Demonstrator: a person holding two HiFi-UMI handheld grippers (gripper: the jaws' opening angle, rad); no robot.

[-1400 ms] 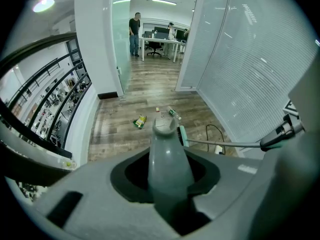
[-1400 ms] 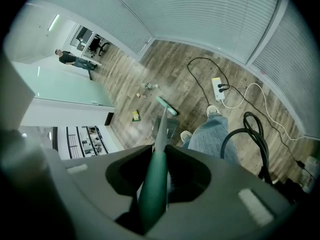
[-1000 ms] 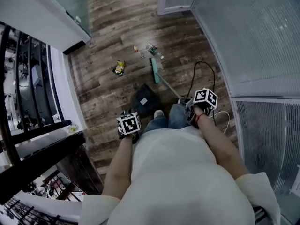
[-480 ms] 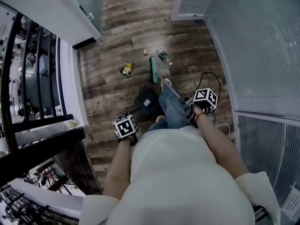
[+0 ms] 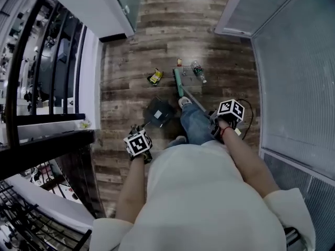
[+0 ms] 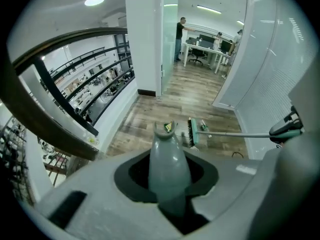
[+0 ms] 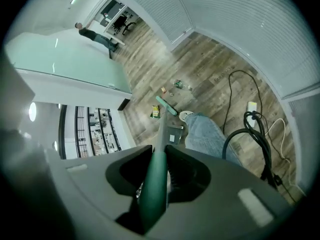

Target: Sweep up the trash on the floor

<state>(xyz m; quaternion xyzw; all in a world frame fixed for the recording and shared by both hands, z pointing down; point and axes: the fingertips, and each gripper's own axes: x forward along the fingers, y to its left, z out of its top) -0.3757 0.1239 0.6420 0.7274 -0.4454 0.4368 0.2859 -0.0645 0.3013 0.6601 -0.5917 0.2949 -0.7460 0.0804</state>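
Three bits of trash lie on the wood floor (image 5: 157,30) at 12 o'clock: a yellow wrapper (image 5: 155,77), a small scrap (image 5: 179,62) and a plastic bottle (image 5: 198,71). A railing (image 5: 47,146) bounds 9 o'clock, a ribbed partition (image 5: 298,77) 3 o'clock; open floor runs ahead. The left gripper (image 5: 137,132) is clamped on the dustpan (image 5: 159,112) handle, the right gripper (image 5: 214,122) on the broom (image 5: 179,81) handle. Since a second ago a shoe (image 5: 183,102) has stepped forward, and the broom head now sits beside the bottle.
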